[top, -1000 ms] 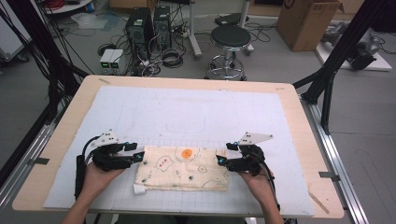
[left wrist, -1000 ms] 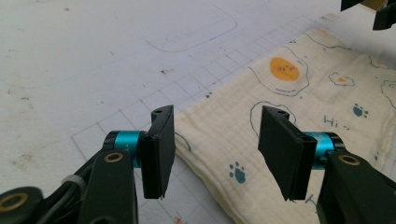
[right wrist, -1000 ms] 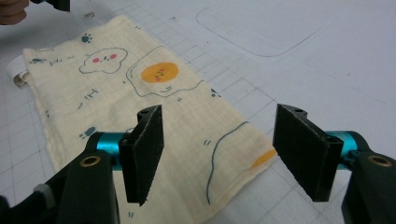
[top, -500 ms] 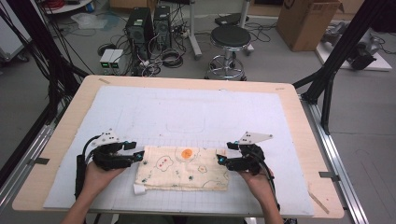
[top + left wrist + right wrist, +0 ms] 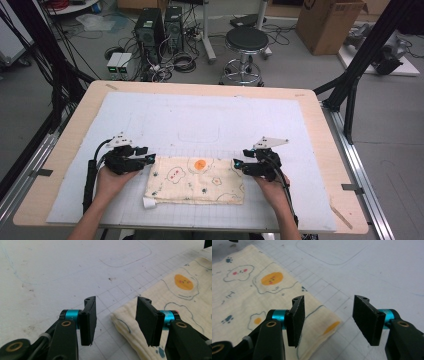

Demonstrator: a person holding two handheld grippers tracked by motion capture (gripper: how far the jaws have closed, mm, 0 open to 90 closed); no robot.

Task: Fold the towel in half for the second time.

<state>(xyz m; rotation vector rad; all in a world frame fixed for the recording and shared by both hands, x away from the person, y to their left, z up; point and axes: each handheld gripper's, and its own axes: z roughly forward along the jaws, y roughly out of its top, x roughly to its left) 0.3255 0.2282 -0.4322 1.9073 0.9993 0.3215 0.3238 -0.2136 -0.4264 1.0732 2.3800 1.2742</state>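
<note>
High view: the cloth (image 5: pixel 195 181) lies folded on the mat (image 5: pixel 200 125) at the near edge, left gripper (image 5: pixel 149 159) at its left end, right gripper (image 5: pixel 236 163) at its right end.

Left gripper view: jaws wide, a cloth corner (image 5: pixel 117 317) between them (egg print beyond).

Right gripper view: jaws wide, the cloth's corner (image 5: pixel 332 326) between them.
</note>
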